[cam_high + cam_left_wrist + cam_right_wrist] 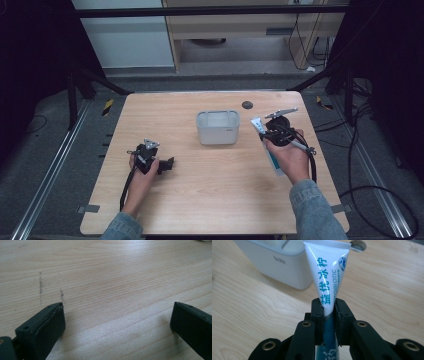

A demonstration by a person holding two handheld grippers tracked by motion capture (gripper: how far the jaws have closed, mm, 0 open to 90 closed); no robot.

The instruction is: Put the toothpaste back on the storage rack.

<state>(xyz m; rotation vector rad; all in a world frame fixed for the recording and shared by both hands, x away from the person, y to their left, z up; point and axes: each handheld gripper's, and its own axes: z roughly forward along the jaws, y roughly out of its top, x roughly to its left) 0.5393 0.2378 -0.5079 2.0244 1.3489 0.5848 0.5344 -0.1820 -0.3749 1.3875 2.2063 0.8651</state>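
Toothpaste tube point(327, 282) sits clamped in the right tool point(328, 315); the left tool point(117, 325) gapes, holding nothing. Next, likely into the white bin point(218, 131).

Container point(217, 128) mid-table point(200, 200); tube point(258, 125) just right of it; round insert point(247, 105) behind, near far edge.

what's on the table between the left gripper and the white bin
Nothing: in the high view, bare wood runs from the left gripper to the white bin. The left gripper view shows bare table ahead too.
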